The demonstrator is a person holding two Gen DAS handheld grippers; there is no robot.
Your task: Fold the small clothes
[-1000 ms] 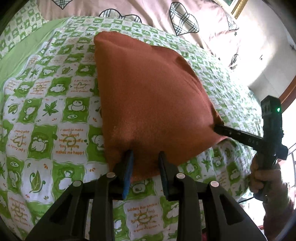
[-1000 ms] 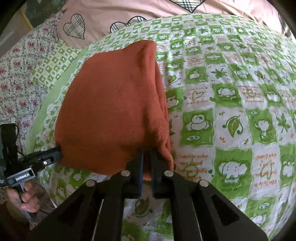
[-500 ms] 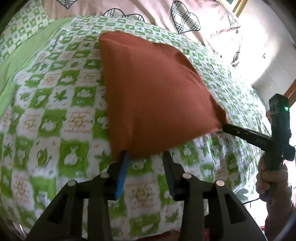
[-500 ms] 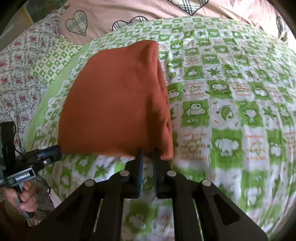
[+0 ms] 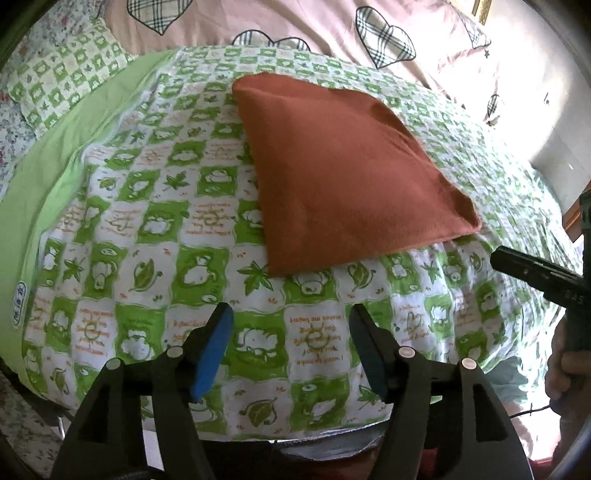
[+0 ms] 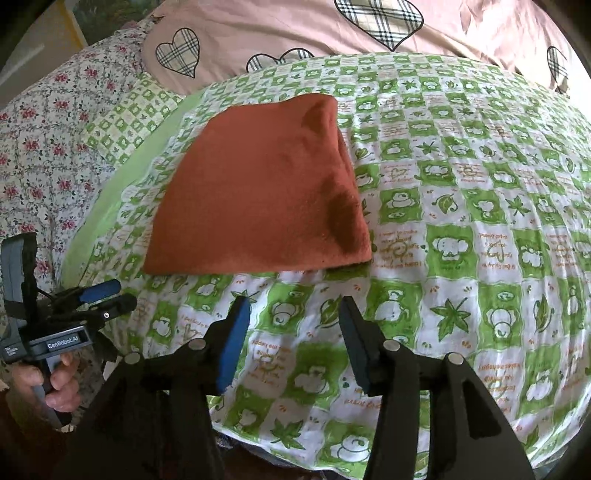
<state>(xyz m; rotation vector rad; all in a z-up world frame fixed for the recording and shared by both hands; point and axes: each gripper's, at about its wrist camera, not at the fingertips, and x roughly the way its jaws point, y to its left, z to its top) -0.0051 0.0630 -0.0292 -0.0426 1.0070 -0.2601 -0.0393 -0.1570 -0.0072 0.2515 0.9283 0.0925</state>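
In the left wrist view, the folded rust-orange cloth [image 5: 343, 173] lies flat on the green-and-white checked bedspread [image 5: 147, 229], a four-sided shape with one corner pointing away toward the pink heart-print bedding [image 5: 295, 22] and another pointing right. Its long axis runs from that far corner to the near edge, slanting slightly to the right. The left gripper [image 5: 290, 321] hangs above the bedspread just short of the cloth's near edge, its blue-padded fingers [image 5: 214, 343] spread wide and holding nothing. At the right edge of this view the right gripper [image 5: 496, 254] appears side-on beside the cloth's right corner, apart from it. In the right wrist view, the cloth [image 6: 266, 192] sits left of centre on the bedspread [image 6: 461, 221], narrowing toward the pink bedding [image 6: 295, 29] and widest along its near edge, with the thick folded side on the right. The right gripper [image 6: 293, 306] stands near that edge with its fingers [image 6: 232, 343] wide apart and bare. The left gripper [image 6: 118, 295] shows at the lower left, held in a hand [image 6: 55, 384], tips parted, close to the cloth's near left corner. A floral sheet [image 6: 44, 155] lies to the left.
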